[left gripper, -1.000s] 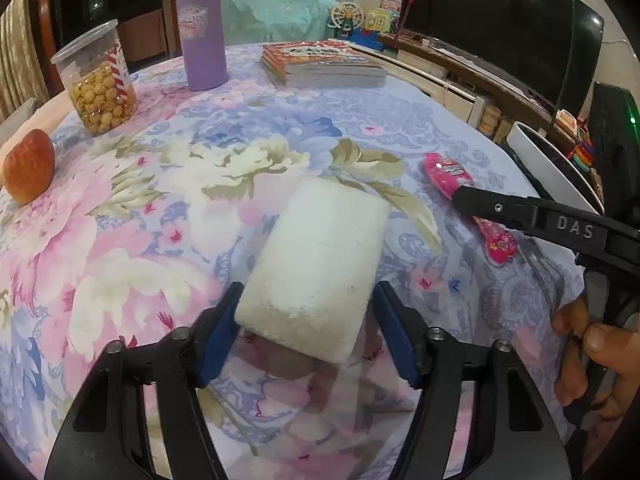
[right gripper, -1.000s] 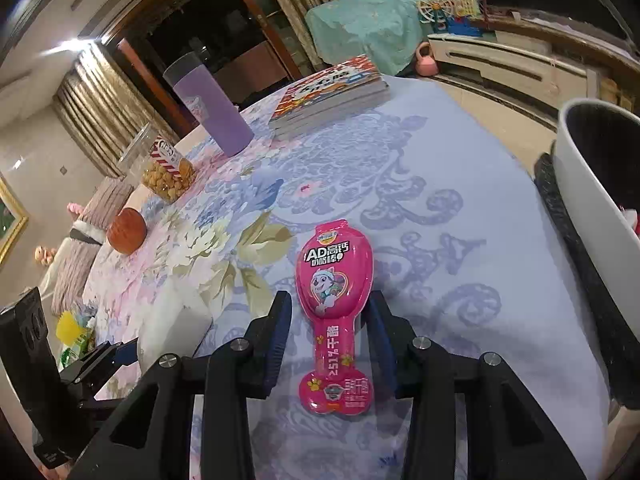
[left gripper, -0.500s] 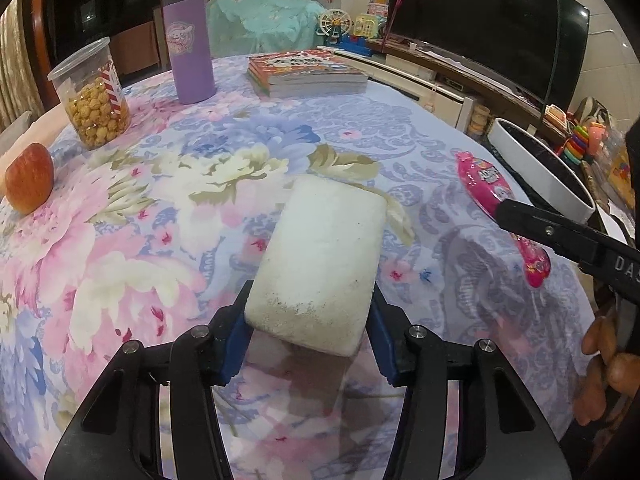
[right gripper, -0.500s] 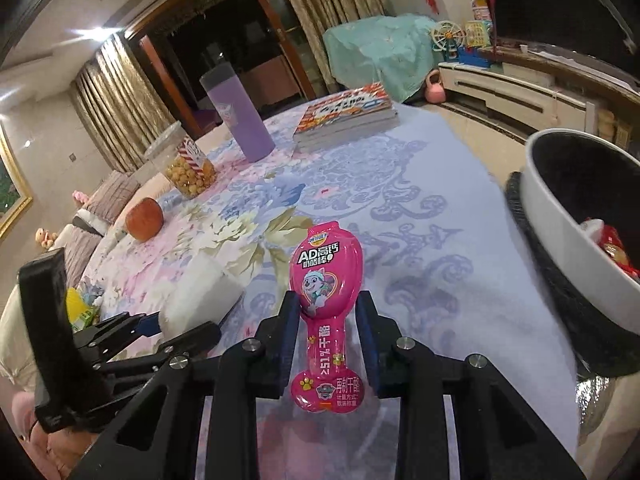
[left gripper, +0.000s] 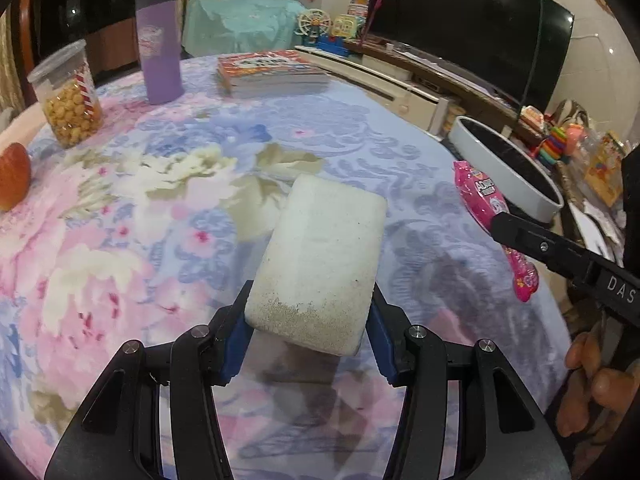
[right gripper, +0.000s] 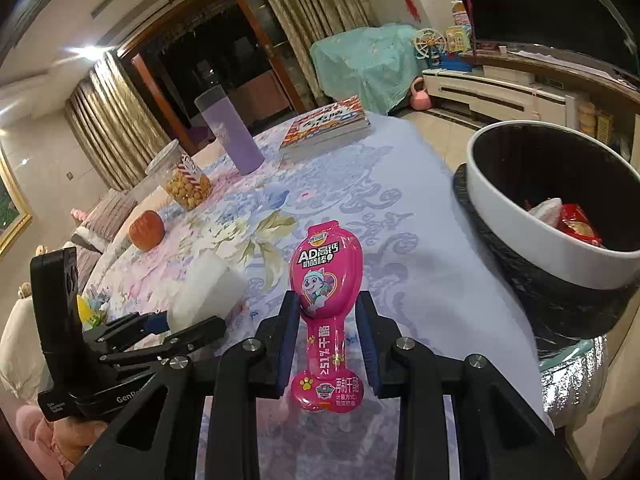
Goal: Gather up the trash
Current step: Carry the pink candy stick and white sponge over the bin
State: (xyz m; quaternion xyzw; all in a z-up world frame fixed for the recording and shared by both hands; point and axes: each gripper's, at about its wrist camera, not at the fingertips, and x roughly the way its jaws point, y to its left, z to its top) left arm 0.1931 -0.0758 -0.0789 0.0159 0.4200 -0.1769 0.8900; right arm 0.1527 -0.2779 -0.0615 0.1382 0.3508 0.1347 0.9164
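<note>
- The trash bin (right gripper: 520, 240), white-rimmed with a dark inside, stands off the desk's edge ahead and to the right of the right claw (right gripper: 329, 336); it is near this claw and farther from the left claw (left gripper: 308, 332), so the right hand looks better placed to drop first
- The right claw is clamped on a pink cheese-stick wrapper (right gripper: 326, 280), with the blue pads pressing its narrow neck from both sides
- The wrapper's long axis runs straight ahead along the fingers: its wide rounded head points forward, above the flowered desk (right gripper: 400, 208), and its paw-print tail hangs back toward the camera
- The wrapper is flat, glossy, bright pink, printed with a cartoon pup and Chinese text; it looks light and floppy, so it may sag or twist on release
- The left claw is closed on a white foam block (left gripper: 324, 256), gripping its near end; the block juts forward and slightly right, clear of the cloth, with a shadow under it
- The block is thick, rounded at the corners and speckled with grit at the near end; it seems stiff and light
- The bin already holds red packaging (right gripper: 576, 220) and something white
- A snack jar (left gripper: 68, 96), purple tumbler (left gripper: 158, 40), apple (left gripper: 12, 176) and book stack (left gripper: 268, 70) stand well apart at the desk's far side and do not look like trash
</note>
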